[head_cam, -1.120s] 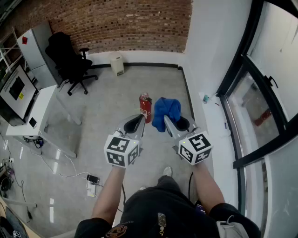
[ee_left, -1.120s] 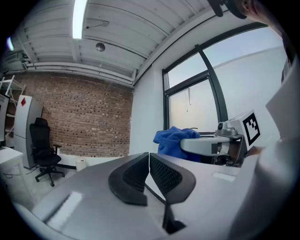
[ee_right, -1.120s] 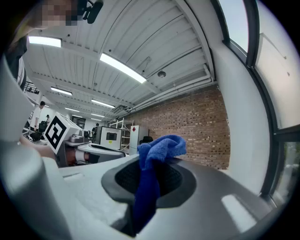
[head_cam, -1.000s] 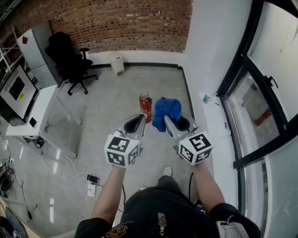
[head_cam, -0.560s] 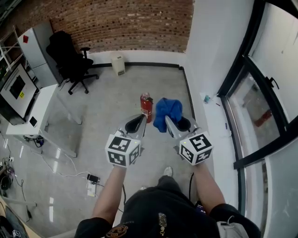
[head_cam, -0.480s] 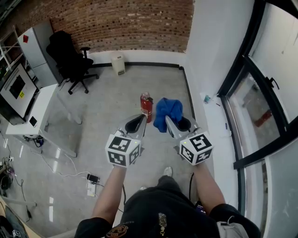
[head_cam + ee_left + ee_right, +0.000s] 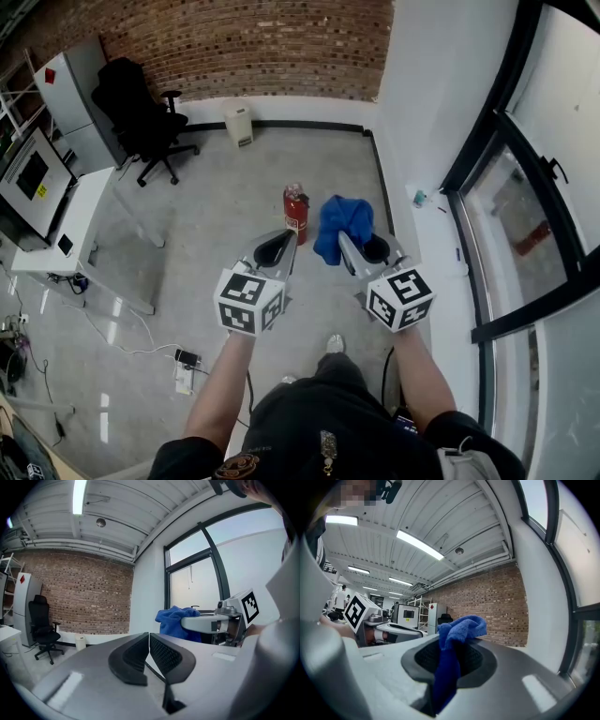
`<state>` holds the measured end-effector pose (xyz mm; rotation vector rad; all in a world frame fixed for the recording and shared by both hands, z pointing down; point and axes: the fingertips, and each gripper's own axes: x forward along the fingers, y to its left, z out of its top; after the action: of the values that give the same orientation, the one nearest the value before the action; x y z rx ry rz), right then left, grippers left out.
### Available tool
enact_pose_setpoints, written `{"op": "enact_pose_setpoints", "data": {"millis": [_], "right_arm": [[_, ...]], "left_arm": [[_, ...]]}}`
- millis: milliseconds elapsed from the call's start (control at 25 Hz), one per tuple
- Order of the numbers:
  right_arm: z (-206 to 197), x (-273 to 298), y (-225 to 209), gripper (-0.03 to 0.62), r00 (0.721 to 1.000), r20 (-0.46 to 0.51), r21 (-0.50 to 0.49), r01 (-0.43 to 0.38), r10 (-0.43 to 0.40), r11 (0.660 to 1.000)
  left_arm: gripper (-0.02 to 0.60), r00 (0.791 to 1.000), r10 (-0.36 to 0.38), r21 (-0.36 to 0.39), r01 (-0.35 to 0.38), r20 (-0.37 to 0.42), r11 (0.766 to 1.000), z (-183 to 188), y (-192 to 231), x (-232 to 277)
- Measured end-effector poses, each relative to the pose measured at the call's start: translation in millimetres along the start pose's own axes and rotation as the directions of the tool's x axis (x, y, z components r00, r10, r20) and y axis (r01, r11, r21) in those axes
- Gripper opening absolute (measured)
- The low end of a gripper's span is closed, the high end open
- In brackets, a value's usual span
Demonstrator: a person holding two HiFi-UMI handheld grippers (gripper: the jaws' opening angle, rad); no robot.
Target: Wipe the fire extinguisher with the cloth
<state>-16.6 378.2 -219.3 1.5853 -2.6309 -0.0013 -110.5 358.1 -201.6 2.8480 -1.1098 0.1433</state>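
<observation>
Blue cloth [image 7: 343,223]: bunched and pinched in the right tongs [image 7: 346,240]. In the right gripper view a fold stands above the pads and a tail hangs down between them.
Right tongs: jaws closed on the cloth, held out in front of the person, pointing roughly level.
Left tongs [image 7: 287,236]: jaws fully together with nothing between them, held beside the right tongs and apart from them.
Red fire extinguisher [image 7: 295,212]: upright on the grey floor [image 7: 216,187]. In the head view it appears just past the tip of the left tongs and just left of the cloth. Contact with the cloth cannot be made out.
Surroundings: brick wall [image 7: 244,42] at the far end, black office chair [image 7: 136,117] before it, white tabletop [image 7: 56,230] with a monitor [image 7: 28,173] at the left.
</observation>
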Motion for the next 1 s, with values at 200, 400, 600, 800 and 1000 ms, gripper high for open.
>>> {"op": "enact_pose_setpoints", "data": {"millis": [200,400,600,800,1000], "right_arm": [[-7,14,-26,0.072,1.000,-0.005,0.018,0.000,0.000,1.000],[-16,37,-66,0.072,1.000,-0.017,0.037,-0.012,0.013,0.999],[-24,68,-118,0.072,0.999,-0.017,0.055,-0.039,0.040,0.998],[-28,100,-173,0.072,0.997,-0.011,0.061,-0.077,0.078,0.995],[-45,130,-215,0.072,0.994,-0.036,0.077,-0.103,0.106,0.992]], "left_arm": [[-0.005,1.000,0.006,0.001,-0.006,-0.022,1.000,-4,9,26],[-0.005,0.998,0.016,0.003,-0.016,-0.053,1.000,-7,22,67],[-0.005,0.995,0.034,0.008,-0.033,-0.092,0.999,-10,38,121],[-0.005,0.991,0.064,0.030,-0.061,-0.121,0.998,-8,52,179],[-0.005,0.982,0.095,0.047,-0.089,-0.161,0.995,-13,66,216]]}}
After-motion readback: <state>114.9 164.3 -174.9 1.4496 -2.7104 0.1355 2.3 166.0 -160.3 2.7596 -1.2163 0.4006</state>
